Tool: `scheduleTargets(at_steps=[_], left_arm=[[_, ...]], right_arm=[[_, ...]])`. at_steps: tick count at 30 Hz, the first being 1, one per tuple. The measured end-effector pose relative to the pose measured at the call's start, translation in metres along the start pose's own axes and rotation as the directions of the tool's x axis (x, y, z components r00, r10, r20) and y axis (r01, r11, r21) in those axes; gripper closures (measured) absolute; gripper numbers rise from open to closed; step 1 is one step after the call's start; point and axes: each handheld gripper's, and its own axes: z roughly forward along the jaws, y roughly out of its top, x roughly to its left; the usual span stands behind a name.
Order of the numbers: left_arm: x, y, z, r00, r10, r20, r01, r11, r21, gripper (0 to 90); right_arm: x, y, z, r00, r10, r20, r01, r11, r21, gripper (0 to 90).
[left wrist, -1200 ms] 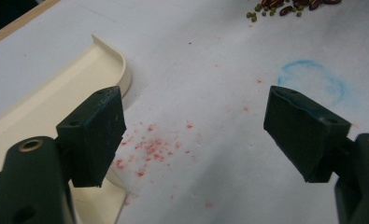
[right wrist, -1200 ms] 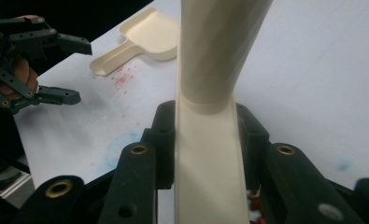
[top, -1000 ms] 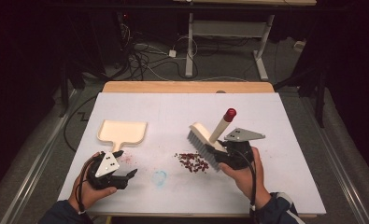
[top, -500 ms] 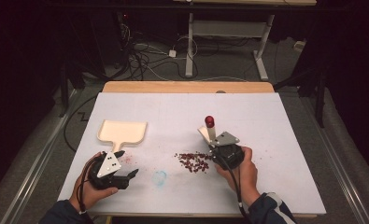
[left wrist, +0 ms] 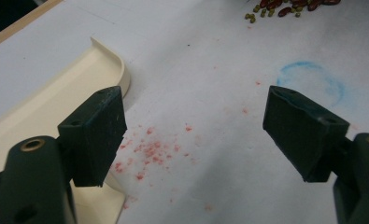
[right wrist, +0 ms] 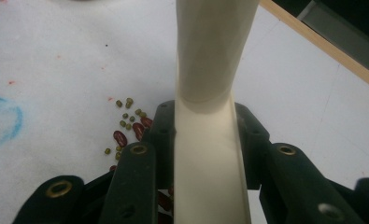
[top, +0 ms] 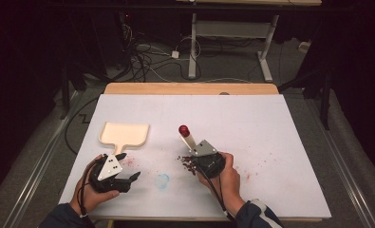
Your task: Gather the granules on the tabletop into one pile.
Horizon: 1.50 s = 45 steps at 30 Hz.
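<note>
The right hand-held gripper (top: 194, 160) was clamped on the cream plastic handle of a red-tipped brush (right wrist: 205, 116), which rose tilted over a small pile of red beans and green lentils (right wrist: 128, 125) on the white surface (top: 280, 137). The left hand-held gripper (left wrist: 194, 135) sat wide open and empty, just beside the cream plastic dustpan (top: 124, 135), well apart from the pile.

White-covered table (top: 280, 142), cream dustpan (top: 124, 135) lying flat, scattered beans (top: 187, 163), blue ring mark (top: 162, 180)
</note>
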Motion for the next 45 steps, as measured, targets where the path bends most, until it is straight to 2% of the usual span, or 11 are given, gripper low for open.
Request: scheduleTargets(at_steps=[8, 11, 13, 15, 16, 18, 21, 26, 29, 42, 45], left_arm=[[0.0, -0.001, 0.0, 1.0, -0.001, -0.007, 0.001, 1.0, 0.007, 20.3], [0.0, -0.001, 0.0, 1.0, -0.006, 0.001, 0.006, 0.9999, 0.014, 20.3], [0.0, -0.002, 0.0, 1.0, 0.006, 0.0, -0.006, 0.9999, 0.015, 20.3], [0.0, -0.001, 0.001, 1.0, 0.008, -0.003, -0.008, 0.9998, 0.019, 20.4], [0.0, -0.001, 0.001, 1.0, 0.007, -0.004, -0.007, 0.9998, 0.02, 20.3], [0.0, -0.001, 0.001, 1.0, 0.007, -0.005, -0.007, 0.9997, 0.023, 20.3], [0.0, -0.001, 0.002, 1.0, 0.006, -0.006, -0.006, 0.9996, 0.027, 20.4], [0.0, -0.001, 0.004, 1.0, 0.009, -0.001, -0.009, 0.9994, 0.033, 20.4], [0.0, -0.002, 0.004, 1.0, 0.007, 0.003, -0.007, 0.9994, 0.034, 20.4], [0.0, -0.002, 0.004, 0.9999, 0.006, 0.009, -0.007, 0.9994, 0.035, 20.4], [0.0, -0.002, 0.004, 1.0, 0.003, 0.008, -0.004, 0.9994, 0.035, 20.4]], right_arm=[[-0.039, -0.004, -0.025, 0.9927, -0.005, -0.12, -0.007, 0.995, -0.102, 67.2], [-0.051, -0.006, -0.037, 0.9698, -0.062, -0.236, 0.025, 0.987, -0.158, 67.2], [-0.059, -0.014, -0.045, 0.9181, -0.168, -0.359, 0.086, 0.969, -0.232, 67.1], [-0.061, -0.017, -0.046, 0.8998, -0.2, -0.388, 0.106, 0.962, -0.25, 67.1], [-0.062, -0.025, -0.049, 0.8441, -0.27, -0.463, 0.137, 0.944, -0.299, 67.1], [-0.063, -0.027, -0.049, 0.8275, -0.289, -0.481, 0.148, 0.939, -0.309, 67.1], [-0.066, -0.033, -0.043, 0.7454, -0.355, -0.564, 0.173, 0.92, -0.351, 67.1], [-0.062, -0.037, -0.022, 0.662, -0.405, -0.631, 0.209, 0.908, -0.363, 67.1], [-0.058, -0.035, -0.01, 0.6376, -0.428, -0.641, 0.237, 0.9, -0.365, 67.2], [-0.07, -0.02, 0.01, 0.7136, -0.342, -0.612, 0.143, 0.926, -0.351, 67.2], [-0.064, -0.009, 0.001, 0.8072, -0.199, -0.556, 0.061, 0.964, -0.257, 67.2]])
